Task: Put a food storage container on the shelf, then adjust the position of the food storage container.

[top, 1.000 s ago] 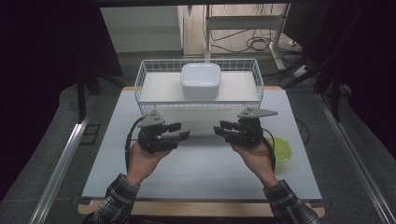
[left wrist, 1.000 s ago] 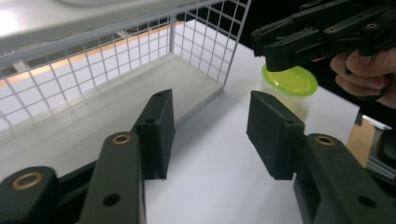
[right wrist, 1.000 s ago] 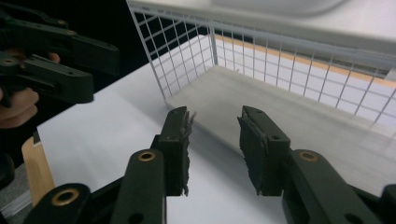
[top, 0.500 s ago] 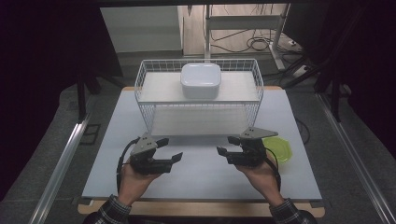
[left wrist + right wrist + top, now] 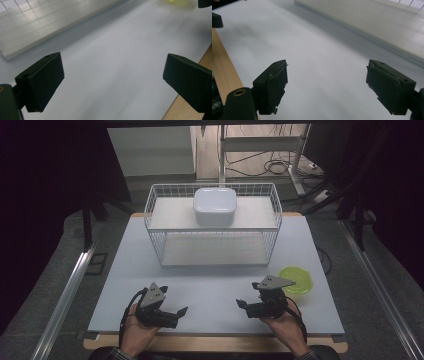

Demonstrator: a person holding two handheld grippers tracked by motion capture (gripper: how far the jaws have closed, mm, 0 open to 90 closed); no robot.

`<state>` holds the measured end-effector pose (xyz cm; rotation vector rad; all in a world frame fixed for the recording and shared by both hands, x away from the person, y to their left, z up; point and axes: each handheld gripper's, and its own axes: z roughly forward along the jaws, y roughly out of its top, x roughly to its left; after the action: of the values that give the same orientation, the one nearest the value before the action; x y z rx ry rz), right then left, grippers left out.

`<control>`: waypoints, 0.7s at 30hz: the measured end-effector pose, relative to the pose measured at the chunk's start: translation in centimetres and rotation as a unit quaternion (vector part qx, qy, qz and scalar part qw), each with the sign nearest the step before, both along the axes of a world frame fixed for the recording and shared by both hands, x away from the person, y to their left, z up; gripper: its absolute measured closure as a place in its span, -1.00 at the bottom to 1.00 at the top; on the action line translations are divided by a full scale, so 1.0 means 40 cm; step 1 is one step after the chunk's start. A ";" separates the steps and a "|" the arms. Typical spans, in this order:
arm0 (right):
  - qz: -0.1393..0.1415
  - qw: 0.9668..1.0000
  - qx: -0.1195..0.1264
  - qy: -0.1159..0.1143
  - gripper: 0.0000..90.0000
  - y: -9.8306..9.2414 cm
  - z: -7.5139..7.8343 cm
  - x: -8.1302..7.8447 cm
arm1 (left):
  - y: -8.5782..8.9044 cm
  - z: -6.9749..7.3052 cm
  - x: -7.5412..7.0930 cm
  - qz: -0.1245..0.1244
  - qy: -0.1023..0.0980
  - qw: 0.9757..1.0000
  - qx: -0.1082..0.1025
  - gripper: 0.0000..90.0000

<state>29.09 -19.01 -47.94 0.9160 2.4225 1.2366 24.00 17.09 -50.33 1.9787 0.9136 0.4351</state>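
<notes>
Grippers rest low near the table edge, well in front of the wire basket (image 5: 212,227); my left gripper (image 5: 177,312) and right gripper (image 5: 244,305) have just been opening, holding nothing; white box (image 5: 215,206) sits on the basket; I should lift slowly, staying level.

Yellow-green bowl (image 5: 178,3) blurred, cut by top edge; forearms cut off.
</notes>
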 end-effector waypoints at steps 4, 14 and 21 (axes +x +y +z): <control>-0.002 1.000 -0.004 0.003 -0.64 -0.005 -0.011 -0.002 | 0.001 -0.017 -0.002 -0.001 0.001 1.000 0.013 -0.98; 0.001 1.000 -0.012 0.012 -0.69 -0.010 -0.024 -0.001 | -0.004 -0.021 -0.002 -0.004 0.000 1.000 0.009 -0.98; 0.000 1.000 -0.010 0.024 -0.88 -0.009 -0.028 0.003 | 0.001 -0.022 -0.001 -0.004 0.003 1.000 0.005 -0.98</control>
<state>29.20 -19.35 -49.07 0.9496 2.4668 1.2008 23.97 17.12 -51.22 1.9921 0.9093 0.4310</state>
